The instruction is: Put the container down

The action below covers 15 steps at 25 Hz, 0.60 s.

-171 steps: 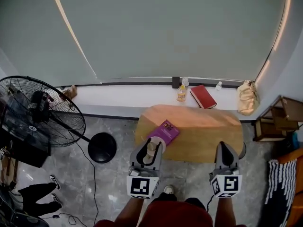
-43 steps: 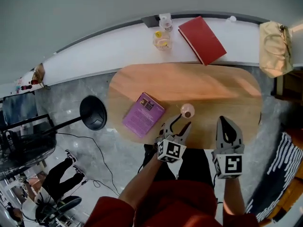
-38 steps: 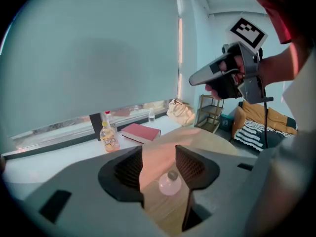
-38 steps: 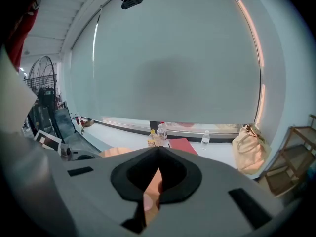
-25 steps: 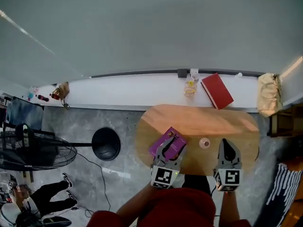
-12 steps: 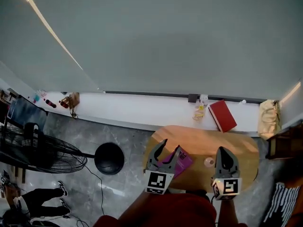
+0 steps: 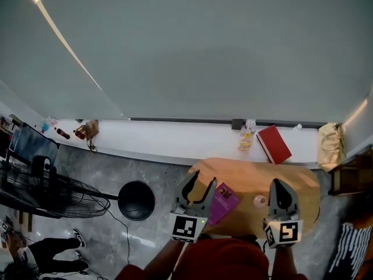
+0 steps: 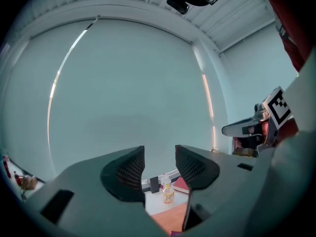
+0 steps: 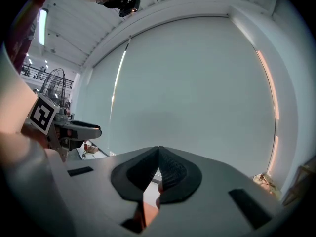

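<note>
The left gripper (image 7: 201,184) was held low over the near left edge of the wooden table (image 7: 250,174), its jaws spread well apart with nothing between them; in its own view only the far ledge showed through the gap. The right gripper (image 7: 278,185) was held over the near right part of the table, jaws pressed together at the tips and gripping nothing. The container (image 7: 259,201), a small pale pinkish thing, stood on the table between the two grippers, just to the left of the right one and well apart from the left one, free of both. A purple book (image 7: 223,198) lay flat on the table just to the right of the left gripper's jaws, between that gripper and the container. Beyond both grippers ran a white ledge (image 7: 169,137) carrying a small bottle with a yellow label (image 7: 245,142) and a red book (image 7: 274,144), both ahead of the gap between the grippers, and a beige bag (image 7: 328,146) farther ahead and to the right of the right gripper. Far to the left of the left gripper, on the grey floor, stood a black fan (image 7: 35,182) with a round black base (image 7: 136,200).
</note>
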Each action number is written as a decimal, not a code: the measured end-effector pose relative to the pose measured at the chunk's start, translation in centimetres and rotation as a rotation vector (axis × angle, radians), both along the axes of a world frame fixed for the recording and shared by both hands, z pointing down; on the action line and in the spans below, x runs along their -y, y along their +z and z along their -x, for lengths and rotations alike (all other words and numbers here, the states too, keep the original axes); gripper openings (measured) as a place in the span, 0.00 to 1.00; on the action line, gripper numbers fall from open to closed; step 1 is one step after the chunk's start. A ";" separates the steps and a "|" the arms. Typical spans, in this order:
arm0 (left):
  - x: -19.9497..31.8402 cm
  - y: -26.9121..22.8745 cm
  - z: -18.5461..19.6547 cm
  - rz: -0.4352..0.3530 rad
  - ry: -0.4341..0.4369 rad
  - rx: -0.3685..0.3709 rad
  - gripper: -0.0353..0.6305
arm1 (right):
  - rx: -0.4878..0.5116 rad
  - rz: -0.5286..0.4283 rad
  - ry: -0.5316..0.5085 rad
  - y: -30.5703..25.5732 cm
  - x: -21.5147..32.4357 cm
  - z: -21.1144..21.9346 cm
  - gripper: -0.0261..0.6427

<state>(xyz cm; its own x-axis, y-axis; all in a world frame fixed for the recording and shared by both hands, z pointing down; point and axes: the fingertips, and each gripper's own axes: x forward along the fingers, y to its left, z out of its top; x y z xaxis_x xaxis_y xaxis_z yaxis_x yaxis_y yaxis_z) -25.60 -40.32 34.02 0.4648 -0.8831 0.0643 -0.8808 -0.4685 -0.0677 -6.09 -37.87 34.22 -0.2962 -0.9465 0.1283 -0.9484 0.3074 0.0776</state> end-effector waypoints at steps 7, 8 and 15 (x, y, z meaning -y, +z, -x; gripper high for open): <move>0.1 -0.1 -0.5 0.024 0.000 -0.022 0.34 | -0.004 -0.014 0.017 -0.5 -0.3 -0.6 0.03; 0.2 -0.2 -0.6 0.020 -0.001 -0.022 0.33 | -0.003 -0.019 0.022 -0.6 -0.2 -0.9 0.03; 0.4 -0.7 -1.0 -0.015 -0.013 -0.010 0.08 | -0.003 -0.033 0.034 -0.7 -0.4 -1.9 0.03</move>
